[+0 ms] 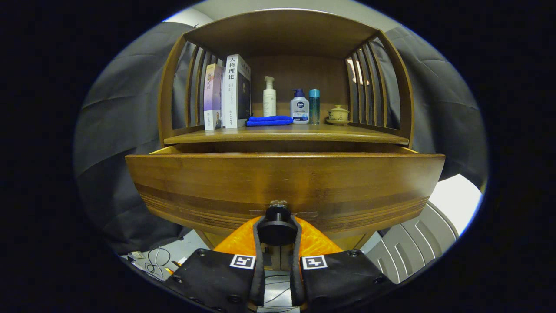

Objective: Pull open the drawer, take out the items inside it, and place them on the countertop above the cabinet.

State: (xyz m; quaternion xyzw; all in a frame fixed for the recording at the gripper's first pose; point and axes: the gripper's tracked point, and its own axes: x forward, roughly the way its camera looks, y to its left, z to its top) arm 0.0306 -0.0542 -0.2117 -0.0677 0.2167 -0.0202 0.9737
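Dark grey creased cloth [117,143] hung as the wall either side, pale ceiling strip [278,5] above, grey floor with loose cables [156,258] low on one side, white ribbed panel [417,243] opposite.

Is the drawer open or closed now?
Open: the drawer front stands out from under the countertop; the gripper jaws are clamped on its knob.

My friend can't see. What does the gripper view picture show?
The gripper is shut on the round knob of a wooden drawer, pulled partly open. On the countertop above stand books, bottles, a blue cloth and a lidded cup.
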